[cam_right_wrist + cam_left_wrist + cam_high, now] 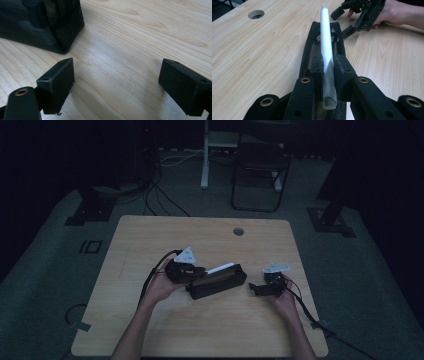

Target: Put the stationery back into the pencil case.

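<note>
A: Left gripper, what was it doing?

B: Jaws were clamped on a white marker, pads pressing both sides of the barrel near its grey end. The marker ran straight out toward 12 o'clock in the left gripper view.

A: And where was the marker against the pouch?

B: Right above the dark pencil pouch, lined up along its open top. Whether the far tip was inside or just over the opening, couldn't tell. In the high view the pouch lay near the middle of the wooden table, with the marker slanting out at its 12 o'clock edge.

A: Right gripper?

B: Jaws stood wide apart, nothing between them, bare tabletop under them. In the right gripper view the pouch corner sat at 10 o'clock, apart from the near jaw. High view put the right gripper at 3 o'clock of the pouch, just beside it, not touching.

A: Hands?

B: Left hand was at the pouch's 9 o'clock end; right hand was at its 3 o'clock side.

A: Anything else on the table?

B: A round cable hole near the far edge.
</note>
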Tool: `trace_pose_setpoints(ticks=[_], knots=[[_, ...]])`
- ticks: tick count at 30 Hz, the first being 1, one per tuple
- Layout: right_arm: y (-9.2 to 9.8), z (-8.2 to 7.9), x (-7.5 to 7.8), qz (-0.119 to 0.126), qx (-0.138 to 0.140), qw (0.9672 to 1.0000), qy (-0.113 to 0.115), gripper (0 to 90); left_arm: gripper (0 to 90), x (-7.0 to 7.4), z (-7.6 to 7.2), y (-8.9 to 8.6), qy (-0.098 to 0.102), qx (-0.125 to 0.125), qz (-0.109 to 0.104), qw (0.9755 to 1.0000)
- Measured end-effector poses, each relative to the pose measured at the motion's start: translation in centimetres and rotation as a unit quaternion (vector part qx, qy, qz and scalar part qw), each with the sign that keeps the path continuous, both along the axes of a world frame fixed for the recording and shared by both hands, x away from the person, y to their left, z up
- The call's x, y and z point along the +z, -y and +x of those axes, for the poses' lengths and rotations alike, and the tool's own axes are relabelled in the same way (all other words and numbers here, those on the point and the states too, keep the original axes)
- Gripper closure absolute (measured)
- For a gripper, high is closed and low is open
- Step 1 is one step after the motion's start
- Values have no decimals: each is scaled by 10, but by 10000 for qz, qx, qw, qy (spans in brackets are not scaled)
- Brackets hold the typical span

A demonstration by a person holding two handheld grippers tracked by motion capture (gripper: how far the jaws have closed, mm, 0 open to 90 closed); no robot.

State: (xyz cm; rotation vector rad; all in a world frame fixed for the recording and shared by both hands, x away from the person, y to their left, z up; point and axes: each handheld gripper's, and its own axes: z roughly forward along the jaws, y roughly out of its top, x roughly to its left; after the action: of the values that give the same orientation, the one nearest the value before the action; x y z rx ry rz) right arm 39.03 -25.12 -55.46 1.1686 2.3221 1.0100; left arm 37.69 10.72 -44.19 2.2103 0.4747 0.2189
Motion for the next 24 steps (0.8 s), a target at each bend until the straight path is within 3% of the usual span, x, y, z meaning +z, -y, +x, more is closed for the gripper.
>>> trace_pose_setpoints(ticks=[24], knots=[[0, 0, 0, 3, -3, 10000, 0, 133, 789, -7, 4, 4, -58, 27, 73, 10000]])
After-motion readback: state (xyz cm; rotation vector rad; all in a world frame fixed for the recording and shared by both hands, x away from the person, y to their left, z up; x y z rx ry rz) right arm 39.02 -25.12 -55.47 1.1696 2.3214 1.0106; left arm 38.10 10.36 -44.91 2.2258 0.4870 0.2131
